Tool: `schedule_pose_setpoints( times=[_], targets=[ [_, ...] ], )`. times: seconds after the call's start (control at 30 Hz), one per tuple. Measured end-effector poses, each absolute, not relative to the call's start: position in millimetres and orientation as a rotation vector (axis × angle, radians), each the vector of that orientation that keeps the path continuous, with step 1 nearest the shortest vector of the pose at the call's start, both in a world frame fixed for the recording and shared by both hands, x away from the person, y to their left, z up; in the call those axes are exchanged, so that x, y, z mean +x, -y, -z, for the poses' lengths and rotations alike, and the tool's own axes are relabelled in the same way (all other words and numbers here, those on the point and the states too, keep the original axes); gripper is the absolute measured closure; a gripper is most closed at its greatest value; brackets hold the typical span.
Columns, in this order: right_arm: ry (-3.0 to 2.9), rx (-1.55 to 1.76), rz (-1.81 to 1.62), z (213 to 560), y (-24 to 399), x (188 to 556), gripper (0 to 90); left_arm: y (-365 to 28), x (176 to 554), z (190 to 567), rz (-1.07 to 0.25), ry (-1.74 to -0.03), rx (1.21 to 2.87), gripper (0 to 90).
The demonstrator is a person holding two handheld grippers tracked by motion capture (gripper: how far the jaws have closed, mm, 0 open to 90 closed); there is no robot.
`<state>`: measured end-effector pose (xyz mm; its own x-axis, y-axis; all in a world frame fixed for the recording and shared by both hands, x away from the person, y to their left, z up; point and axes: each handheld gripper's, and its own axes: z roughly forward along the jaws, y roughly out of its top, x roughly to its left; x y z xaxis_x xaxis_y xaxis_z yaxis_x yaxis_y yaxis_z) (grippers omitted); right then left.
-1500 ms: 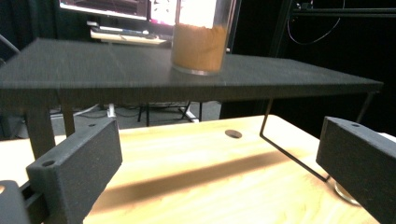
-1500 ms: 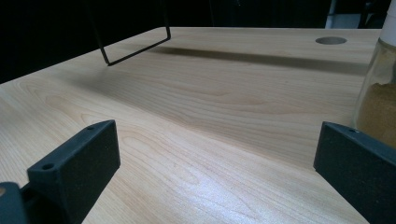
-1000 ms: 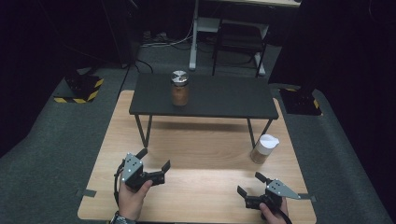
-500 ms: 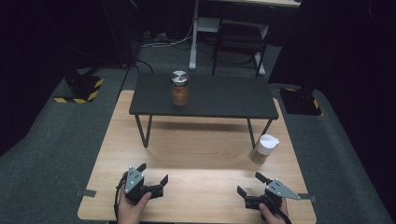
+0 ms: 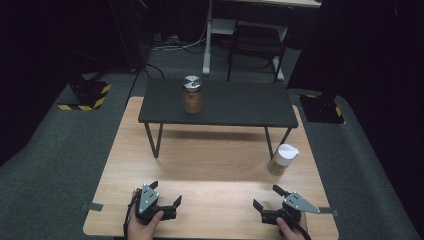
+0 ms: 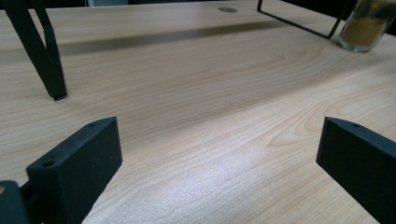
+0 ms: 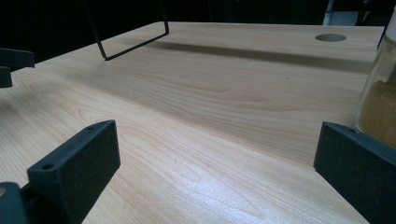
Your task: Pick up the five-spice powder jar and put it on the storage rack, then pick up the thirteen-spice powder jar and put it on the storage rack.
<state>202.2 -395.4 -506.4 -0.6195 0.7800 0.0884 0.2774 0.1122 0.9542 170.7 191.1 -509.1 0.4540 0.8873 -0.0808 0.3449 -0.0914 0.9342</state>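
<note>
My left tongs [image 5: 166,194] and right tongs [image 5: 269,197]: jaws apart, empty, at the table's [image 5: 215,165] near edge. White-capped jar [image 5: 283,159]: near its right edge, beyond my right tongs.

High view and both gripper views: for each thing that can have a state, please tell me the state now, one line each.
Left tongs: open, empty, low over the table near its front edge.
Right tongs: open, empty, low over the table near its front edge.
White-lid jar: upright, lid on, on the table by the shelf's right leg.
Metal-lid jar: upright, lid on, on the black shelf.
</note>
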Motion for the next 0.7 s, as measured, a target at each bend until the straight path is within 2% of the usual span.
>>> schedule_pose_setpoints(
  times=[0.7],
  targets=[
    [-1.950, 1.071, -1.501, 503.8, 391.0, 202.4, 0.4, -195.5, 170.8, 510.1, -0.621, -1.099, 1.638, 0.4]
  ],
)
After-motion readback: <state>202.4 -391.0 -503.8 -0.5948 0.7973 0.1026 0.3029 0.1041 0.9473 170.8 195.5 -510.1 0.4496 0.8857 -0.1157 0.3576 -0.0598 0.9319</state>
